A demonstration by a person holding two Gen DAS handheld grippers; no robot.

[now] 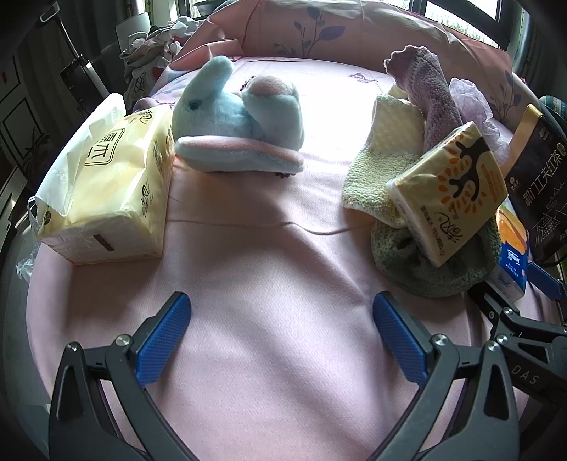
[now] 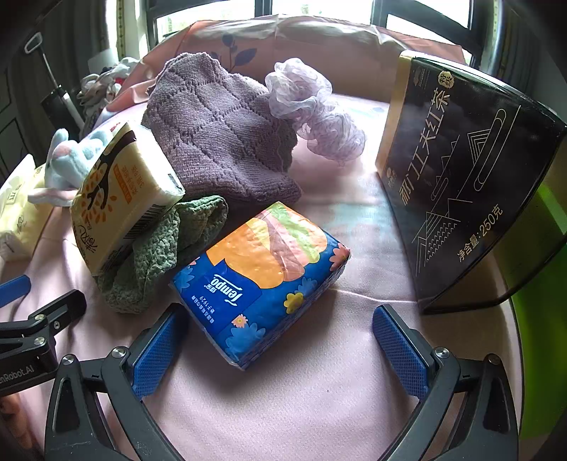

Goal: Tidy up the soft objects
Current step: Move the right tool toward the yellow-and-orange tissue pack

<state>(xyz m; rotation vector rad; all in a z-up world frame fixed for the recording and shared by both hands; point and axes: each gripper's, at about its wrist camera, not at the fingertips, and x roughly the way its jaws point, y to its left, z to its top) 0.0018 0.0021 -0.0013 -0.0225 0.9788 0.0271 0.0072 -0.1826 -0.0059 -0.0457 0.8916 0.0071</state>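
Left gripper point(image 1: 281, 321) was spread wide over bare pink bedsheet point(image 1: 269, 255), nothing between its blue pads; right gripper point(image 2: 280, 335) was also wide apart, with the blue Tempo tissue pack point(image 2: 264, 280) lying flat on the sheet just ahead of and partly between its fingertips, no contact visible.

Soft items were in two groups. Left side: blue plush bunny point(image 1: 241, 120) lay on the sheet just beside a large yellow tissue pack point(image 1: 106, 191), appeared to touch at the pack's far corner. Right side pile: small yellow tissue pack with tree print point(image 2: 120, 198) sat tilted, propped on a crumpled green cloth point(image 2: 166, 248); a cream cloth point(image 1: 379, 159) lay behind and under it; purple knit cloth point(image 2: 219, 131) was heaped behind those, one end sticking up in the left wrist view; lilac mesh bath pouf point(image 2: 315, 106) just right of the purple cloth, touching it.

Black tea box point(image 2: 467, 177) stood upright at the right edge of the bed, well apart from the bunny; pink floral pillow point(image 1: 319, 32) ran along the far side.
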